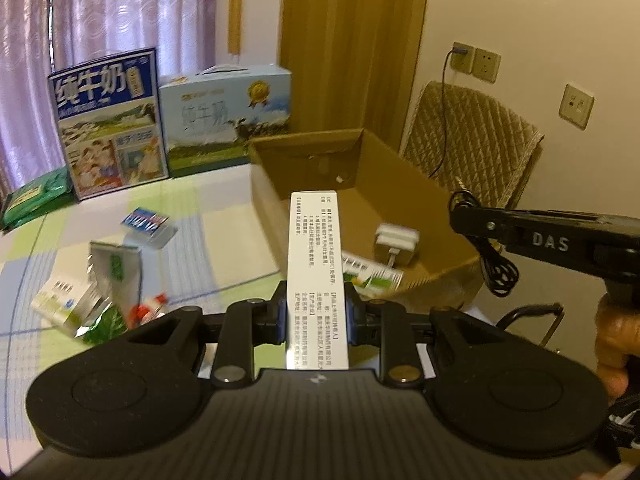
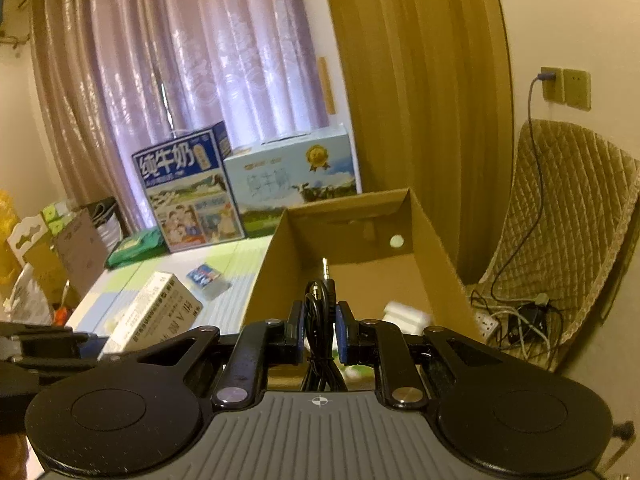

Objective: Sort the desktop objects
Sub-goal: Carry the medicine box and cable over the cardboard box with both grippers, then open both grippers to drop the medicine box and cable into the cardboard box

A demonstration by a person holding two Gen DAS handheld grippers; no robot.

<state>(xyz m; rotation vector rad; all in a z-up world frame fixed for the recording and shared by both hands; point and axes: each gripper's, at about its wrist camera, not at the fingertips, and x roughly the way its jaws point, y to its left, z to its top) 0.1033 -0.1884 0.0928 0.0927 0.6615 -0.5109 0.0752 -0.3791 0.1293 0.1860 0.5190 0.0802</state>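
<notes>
My left gripper [image 1: 316, 309] is shut on a long white medicine box [image 1: 314, 240] printed with black text, held level over the near wall of an open cardboard box [image 1: 404, 184]. A white charger [image 1: 395, 242] and a green-and-white medicine box [image 1: 372, 276] lie inside it. My right gripper [image 2: 320, 312] is shut on a coiled black audio cable [image 2: 322, 300] with its jack pointing up, in front of the cardboard box [image 2: 352, 256]. From the left wrist view the right gripper [image 1: 464, 216] hangs over the box's right side, cable [image 1: 494, 268] dangling.
Two milk cartons [image 1: 116, 120] stand at the back of the checked table [image 1: 212, 240]. A blue pack [image 1: 146, 222], a green packet [image 1: 36, 196] and loose medicine packets [image 1: 96, 292] lie on it. A quilted chair [image 2: 568, 216] and a power strip [image 2: 520, 320] are right of the box.
</notes>
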